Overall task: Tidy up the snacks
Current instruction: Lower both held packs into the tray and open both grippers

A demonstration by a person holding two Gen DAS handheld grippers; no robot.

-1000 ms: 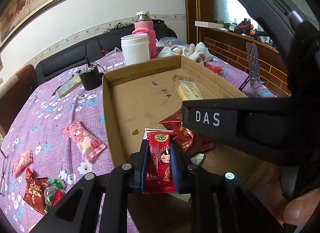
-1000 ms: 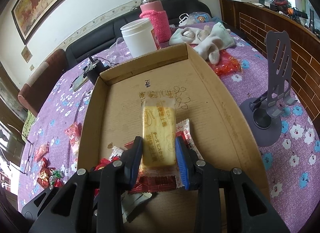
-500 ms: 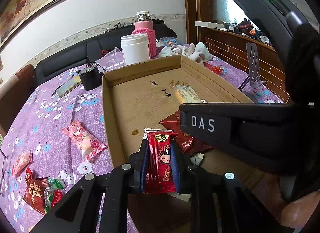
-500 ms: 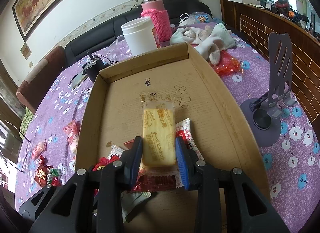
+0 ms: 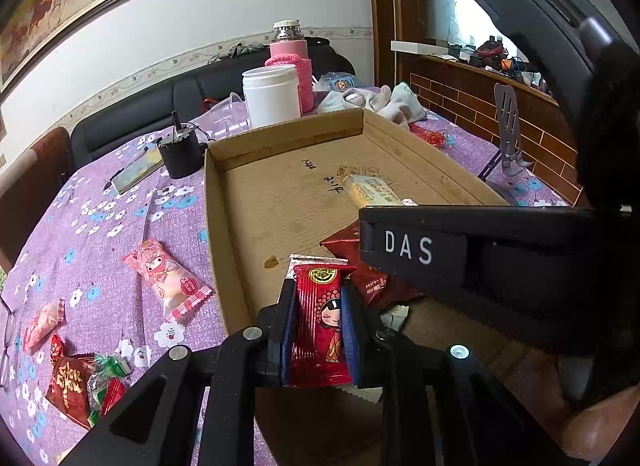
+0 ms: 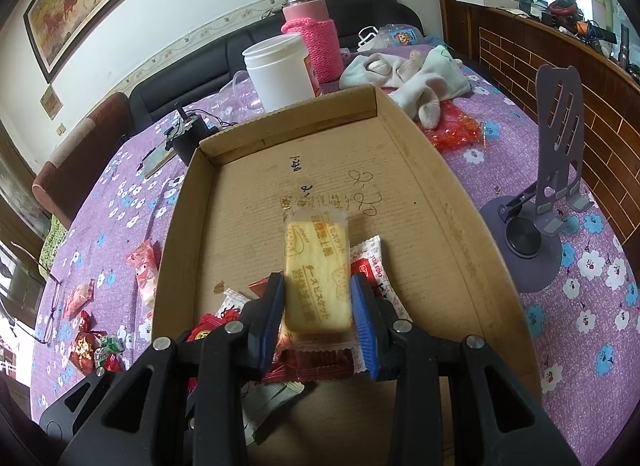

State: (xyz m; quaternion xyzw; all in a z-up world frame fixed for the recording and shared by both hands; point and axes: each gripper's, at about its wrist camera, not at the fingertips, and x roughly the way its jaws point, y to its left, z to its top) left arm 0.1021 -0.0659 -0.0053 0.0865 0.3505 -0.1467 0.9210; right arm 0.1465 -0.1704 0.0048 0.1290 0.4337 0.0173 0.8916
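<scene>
A red snack packet [image 5: 318, 322] is clamped between the jaws of the left gripper [image 5: 318, 330], above the near edge of the cardboard tray [image 5: 218, 225]. A yellow biscuit packet [image 6: 316, 274] is clamped in the right gripper [image 6: 318, 306], over the wrappers heaped at the tray's near end. More snacks [image 5: 168, 286] lie on the purple tablecloth [image 5: 88, 217] beside the tray's left wall.

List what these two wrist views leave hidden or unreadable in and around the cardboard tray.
- Left wrist view: the right gripper's black body covers the cardboard tray's right half and most of the dark red packet.
- Right wrist view: the jaws and the yellow biscuit pack hide the wrappers beneath; their number is unclear.
- Both views: the tray's near edge is hidden by the grippers.
- Handwriting on the tray floor: too small to read.
</scene>
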